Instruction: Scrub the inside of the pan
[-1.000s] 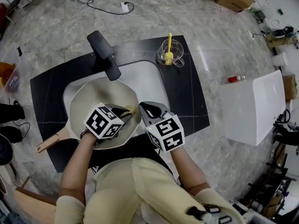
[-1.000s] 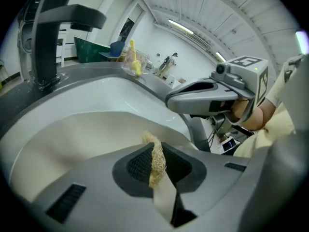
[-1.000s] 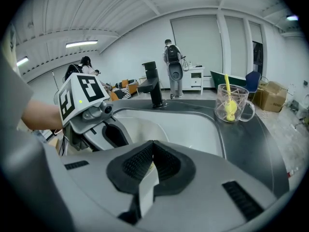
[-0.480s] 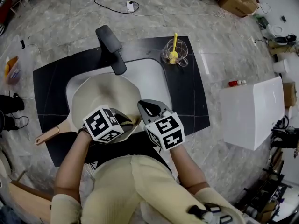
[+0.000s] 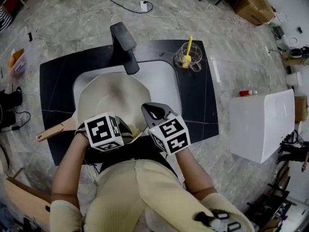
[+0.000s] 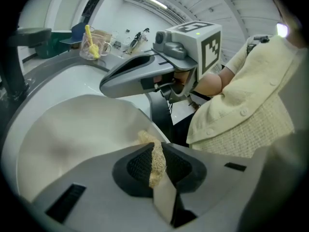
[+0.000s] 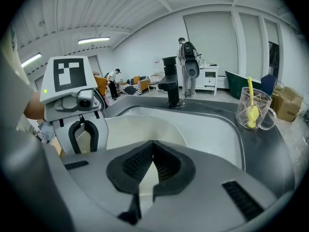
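A cream pan lies in the white sink, its wooden handle pointing left over the counter. My left gripper is at the pan's near right rim, shut on a tan fibrous scrub pad that sticks out past the jaws onto the pan's inner wall. My right gripper hovers just right of it, over the sink beside the pan's rim. Its jaws are shut with nothing seen between them.
A black faucet stands behind the sink. A glass mug holding a yellow brush sits at the back right of the black counter. A white box and a small bottle are on the floor to the right. People stand far off.
The head view has shifted, so the scene sits further right. My left gripper has drawn back a little with the pad toward the pan's near rim. The right gripper has barely moved.
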Motion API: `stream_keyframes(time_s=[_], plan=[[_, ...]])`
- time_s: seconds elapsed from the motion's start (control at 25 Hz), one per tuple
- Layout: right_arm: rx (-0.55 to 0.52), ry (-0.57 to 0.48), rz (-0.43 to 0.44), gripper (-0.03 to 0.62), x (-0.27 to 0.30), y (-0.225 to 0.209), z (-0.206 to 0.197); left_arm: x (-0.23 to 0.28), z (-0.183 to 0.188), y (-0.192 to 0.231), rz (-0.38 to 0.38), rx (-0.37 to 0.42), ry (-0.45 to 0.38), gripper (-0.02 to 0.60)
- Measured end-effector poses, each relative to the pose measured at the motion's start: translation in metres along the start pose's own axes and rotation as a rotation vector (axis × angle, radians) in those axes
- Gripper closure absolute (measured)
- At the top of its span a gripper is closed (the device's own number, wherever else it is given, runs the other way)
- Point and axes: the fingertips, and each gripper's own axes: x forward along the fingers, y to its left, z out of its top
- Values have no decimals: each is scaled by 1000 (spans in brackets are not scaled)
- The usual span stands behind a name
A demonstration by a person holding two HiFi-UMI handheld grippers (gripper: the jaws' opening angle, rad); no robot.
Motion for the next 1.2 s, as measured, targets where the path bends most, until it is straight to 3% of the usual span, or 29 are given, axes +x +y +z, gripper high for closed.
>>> stream_keyframes(time_s=[0.32, 0.84, 1.2], plan=[[-47, 15, 48, 580, 9, 13, 3, -13, -18, -8, -40, 41, 130, 531], [-90, 37, 91, 580, 19, 20, 2, -37, -64, -1, -74, -75, 341, 532], [-104, 42, 110, 580, 23, 23, 4, -56, -99, 18, 10, -178, 497, 532]])
